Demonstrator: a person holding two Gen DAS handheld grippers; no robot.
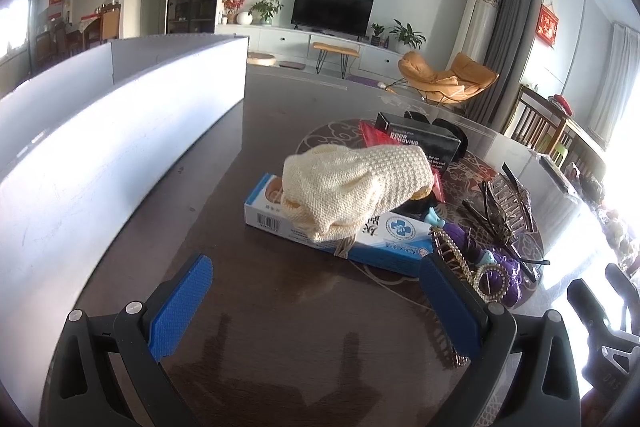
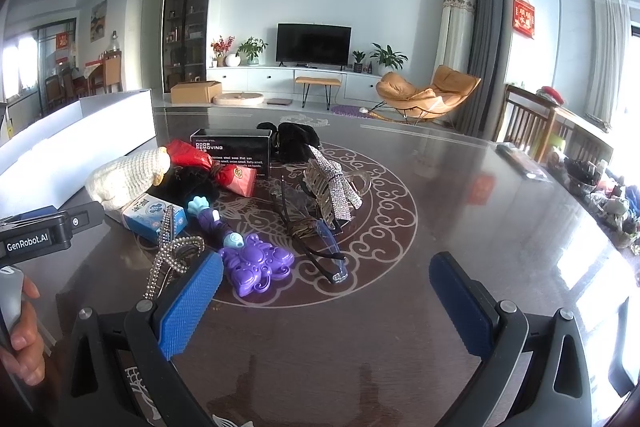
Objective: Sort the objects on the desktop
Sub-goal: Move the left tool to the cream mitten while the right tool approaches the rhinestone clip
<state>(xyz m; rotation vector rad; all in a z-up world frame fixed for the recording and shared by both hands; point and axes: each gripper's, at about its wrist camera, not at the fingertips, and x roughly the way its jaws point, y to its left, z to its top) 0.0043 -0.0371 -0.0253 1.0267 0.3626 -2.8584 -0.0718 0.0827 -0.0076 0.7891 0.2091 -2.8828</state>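
A pile of small objects lies on the dark round table (image 2: 460, 187). A cream knitted pouch (image 1: 352, 183) rests on a blue-and-white box (image 1: 384, 239); both also show in the right wrist view, pouch (image 2: 124, 177) and box (image 2: 154, 217). A black box (image 2: 232, 151), a red packet (image 2: 224, 167), a purple toy (image 2: 256, 263), a rhinestone hair claw (image 2: 332, 187), a rhinestone clip (image 2: 172, 247) and glasses (image 2: 320, 247) lie close together. My left gripper (image 1: 316, 283) is open and empty, just short of the blue-and-white box. My right gripper (image 2: 326, 279) is open and empty, near the purple toy.
A long white open box (image 1: 120, 131) stands along the table's left side; it also shows in the right wrist view (image 2: 80, 131). A black fabric item (image 2: 296, 139) lies behind the black box. Chairs (image 2: 524, 123) stand at the table's far right.
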